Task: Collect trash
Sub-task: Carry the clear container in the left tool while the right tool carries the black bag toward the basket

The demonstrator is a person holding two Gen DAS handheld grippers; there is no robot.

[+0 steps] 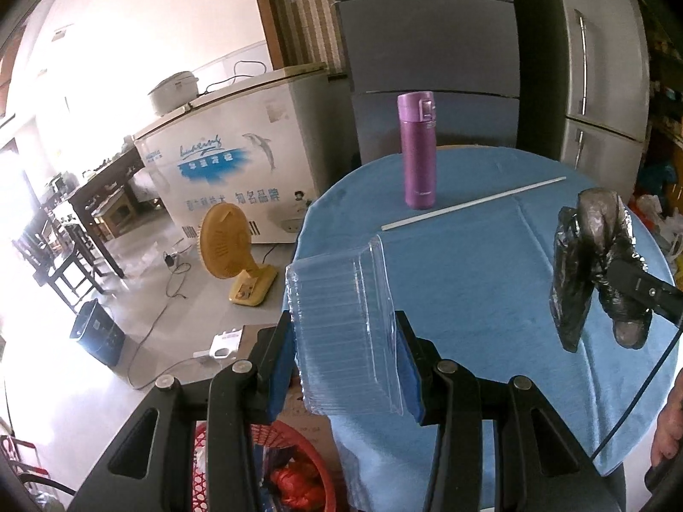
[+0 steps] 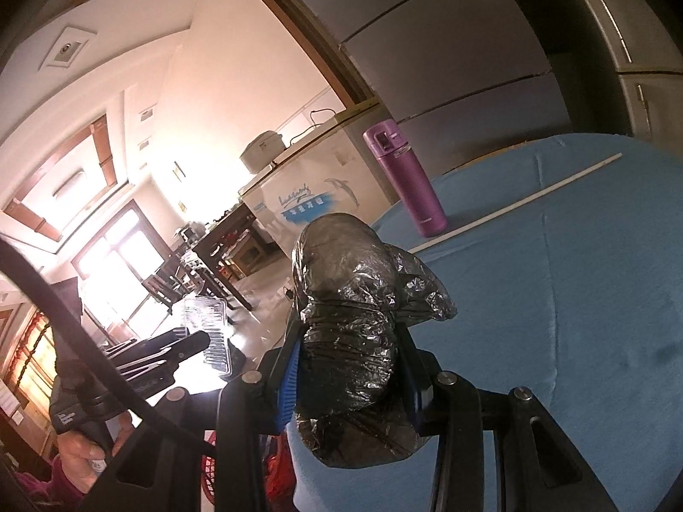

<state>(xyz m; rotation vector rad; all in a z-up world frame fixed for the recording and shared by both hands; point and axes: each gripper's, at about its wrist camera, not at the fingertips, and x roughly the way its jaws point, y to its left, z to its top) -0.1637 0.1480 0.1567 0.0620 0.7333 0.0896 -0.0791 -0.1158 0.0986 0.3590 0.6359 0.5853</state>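
My left gripper (image 1: 346,362) is shut on a clear ribbed plastic container (image 1: 341,333), held over the left edge of the round table with the blue cloth (image 1: 491,277). Its blue pads press both sides of the container. My right gripper (image 2: 348,367) is shut on a crumpled black plastic bag (image 2: 354,333), which bulges above and below the jaws. That bag (image 1: 597,264) hangs at the right in the left wrist view. The clear container (image 2: 209,328) and the left gripper show at the lower left of the right wrist view. A red mesh basket (image 1: 299,461) with red trash sits below the table edge.
A purple flask (image 1: 416,149) stands upright at the table's far side, with a long white stick (image 1: 474,202) lying beside it. On the floor to the left are a yellow fan (image 1: 230,251), a white chest freezer (image 1: 239,170) and a blue bin (image 1: 98,333). Grey fridges stand behind.
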